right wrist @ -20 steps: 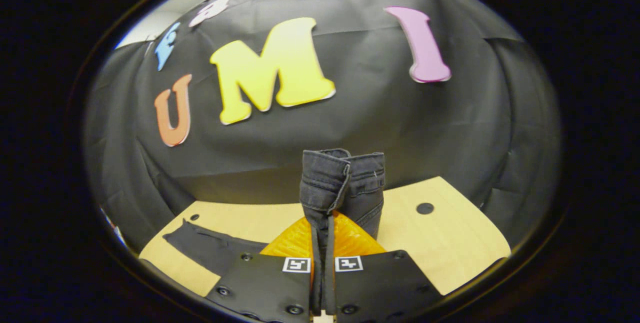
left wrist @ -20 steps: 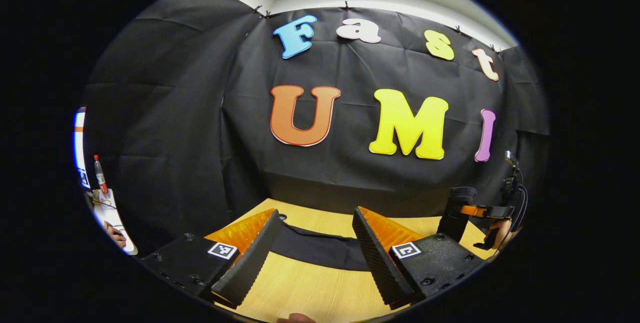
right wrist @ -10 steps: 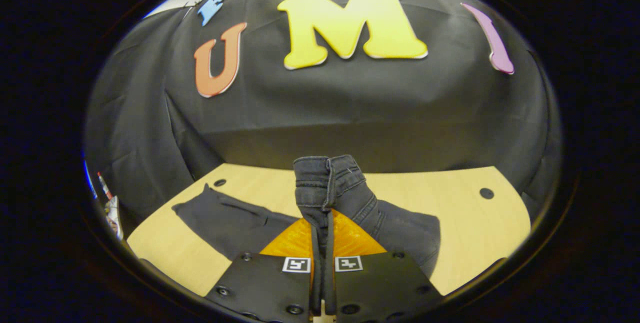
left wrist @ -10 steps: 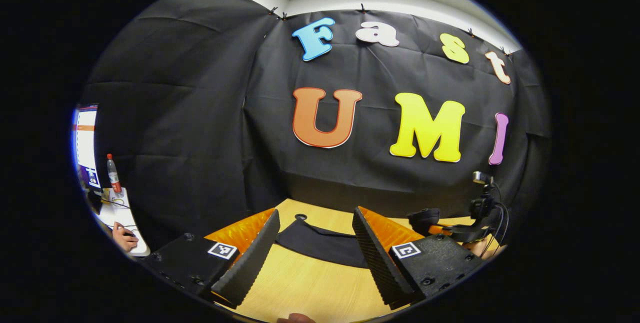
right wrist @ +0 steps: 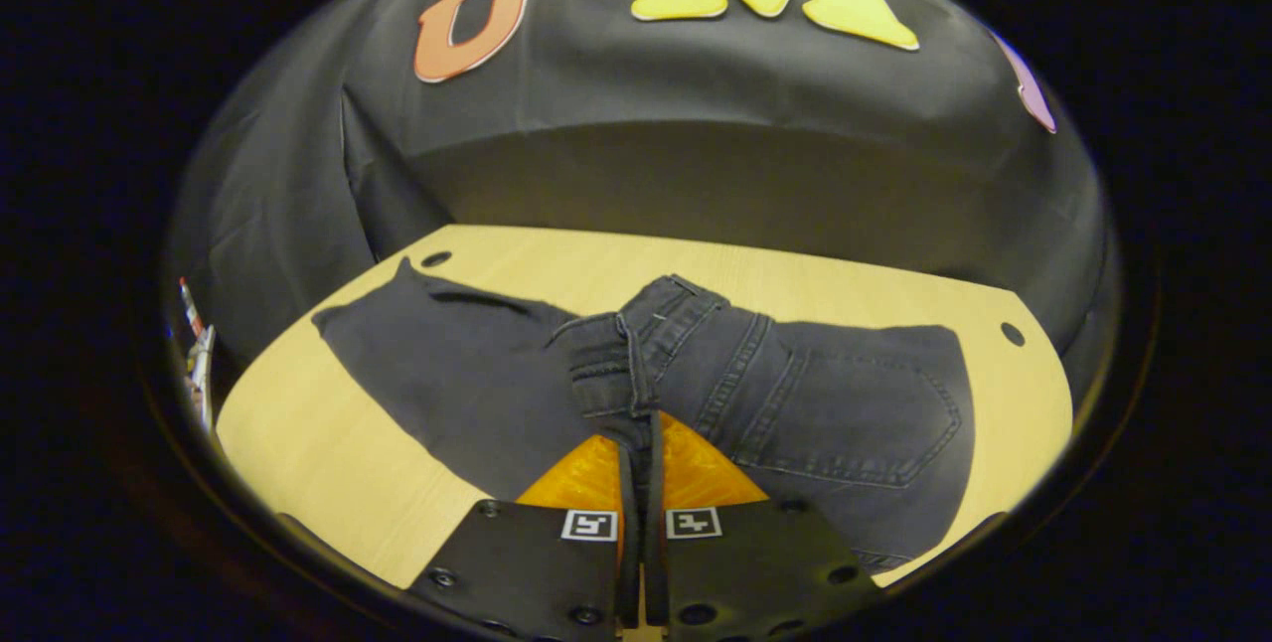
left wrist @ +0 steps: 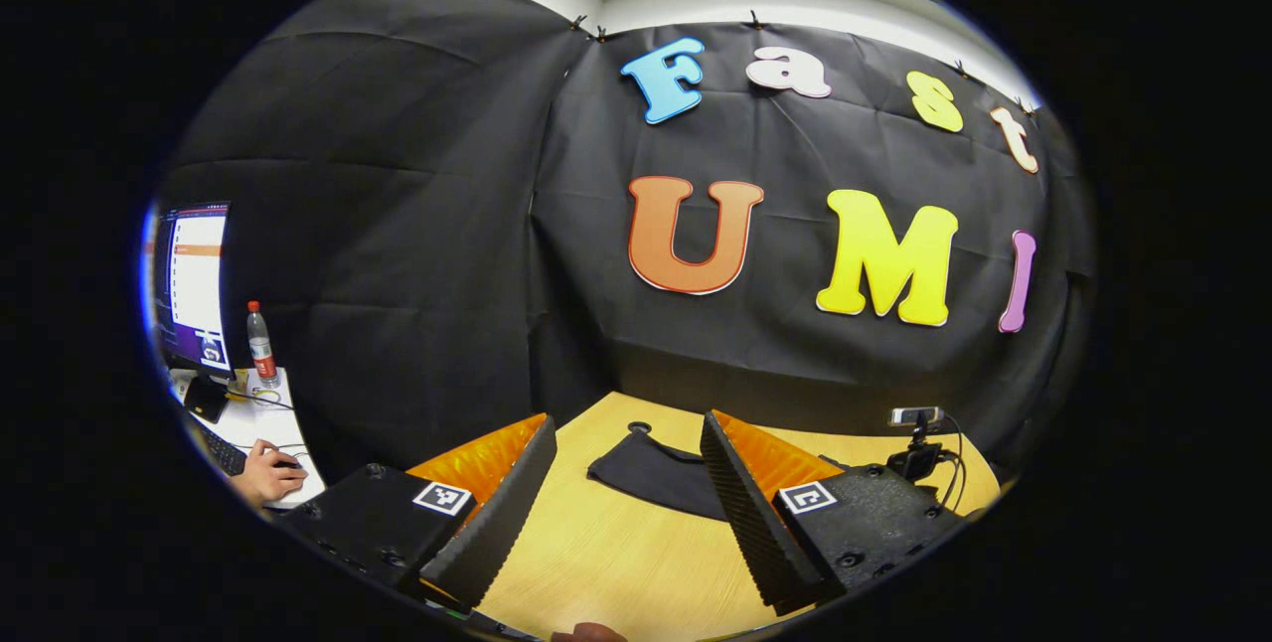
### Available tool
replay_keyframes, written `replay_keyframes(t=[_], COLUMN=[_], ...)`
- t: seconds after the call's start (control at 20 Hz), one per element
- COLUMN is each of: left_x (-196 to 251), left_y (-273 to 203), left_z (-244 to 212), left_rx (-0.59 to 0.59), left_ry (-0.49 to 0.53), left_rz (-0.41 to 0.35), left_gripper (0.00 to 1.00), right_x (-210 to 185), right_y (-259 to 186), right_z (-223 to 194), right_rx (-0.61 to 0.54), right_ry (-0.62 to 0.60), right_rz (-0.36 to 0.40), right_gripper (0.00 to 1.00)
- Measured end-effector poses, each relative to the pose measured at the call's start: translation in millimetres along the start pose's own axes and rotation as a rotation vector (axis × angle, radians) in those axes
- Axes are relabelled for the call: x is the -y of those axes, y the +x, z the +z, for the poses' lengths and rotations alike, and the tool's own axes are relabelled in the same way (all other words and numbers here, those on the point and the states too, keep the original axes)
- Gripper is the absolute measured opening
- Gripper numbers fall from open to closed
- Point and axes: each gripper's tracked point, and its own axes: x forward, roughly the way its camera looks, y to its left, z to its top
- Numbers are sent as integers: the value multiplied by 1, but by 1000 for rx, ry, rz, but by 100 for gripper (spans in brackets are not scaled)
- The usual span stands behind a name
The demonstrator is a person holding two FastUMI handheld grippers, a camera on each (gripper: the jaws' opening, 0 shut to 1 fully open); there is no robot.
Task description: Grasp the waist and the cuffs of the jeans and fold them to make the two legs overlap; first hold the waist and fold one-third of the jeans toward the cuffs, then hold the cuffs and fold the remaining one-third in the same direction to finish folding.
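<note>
Lowered onto the table (right wrist: 328, 443), jeans (right wrist: 855, 423) waist (right wrist: 636, 344) now overlaps legs lengthwise.

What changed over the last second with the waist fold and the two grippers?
The right gripper, still shut on the waist, carried it down from upright over the table onto the jeans, so the seat panel now lies spread flat. The left gripper swung left, staying open and holding nothing. The cuffs stayed flat on the table.

Bare table (left wrist: 606, 562) between left gripper's spread fingers (left wrist: 497, 513); jeans (left wrist: 656, 473) ahead.
</note>
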Motion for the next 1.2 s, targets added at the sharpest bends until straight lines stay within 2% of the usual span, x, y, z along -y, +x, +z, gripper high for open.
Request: replay_keyframes(t=[0.05, 0.1, 0.2, 0.25, 0.3, 0.35, 0.5, 0.7, 0.85, 0.95, 1.05, 1.2], left_x=[-1, -2, -1, -1, 0, 0, 5, 6, 8, 9, 22, 24], left_y=[-2, -2, -2, -1, 2, 3, 5, 13, 28, 43, 59, 88], left_z=[-1, 0, 0, 0, -1, -1, -1, -3, -18, -41, -61, -107], left_rx=[-3, 0, -2, -1, -4, -7, -19, -28, -74, -135, -205, -348], left_ry=[-4, -6, -18, -24, -32, -41, -69, -109, -222, -355, -533, -745], left_rz=[1, 4, -3, -7, -11, -15, -32, -53, -73, -97, -163, -157], left_gripper=[96, 96, 96, 96, 96, 96, 96, 96, 96, 96, 96, 96], right_x=[1, 2, 2, -4, -22, -30, -29, -30, -18, -2, 20, 59], right_y=[2, 1, 4, 1, -4, -7, -14, -37, -65, -87, -115, -161], right_z=[5, 0, 1, -2, -1, 1, 6, 43, 86, 114, 140, 172], right_rx=[26, 23, 40, 39, 30, 30, 41, 143, 253, 319, 387, 480], right_ry=[-8, -23, -47, -41, -27, -39, -98, -91, -69, -56, -46, -37], right_rz=[-12, -16, 1, 47, 111, 121, 87, 91, 87, 74, 50, 2], right_gripper=[4, 0, 8, 17, 32, 48, 96, 94, 95, 94, 94, 94])
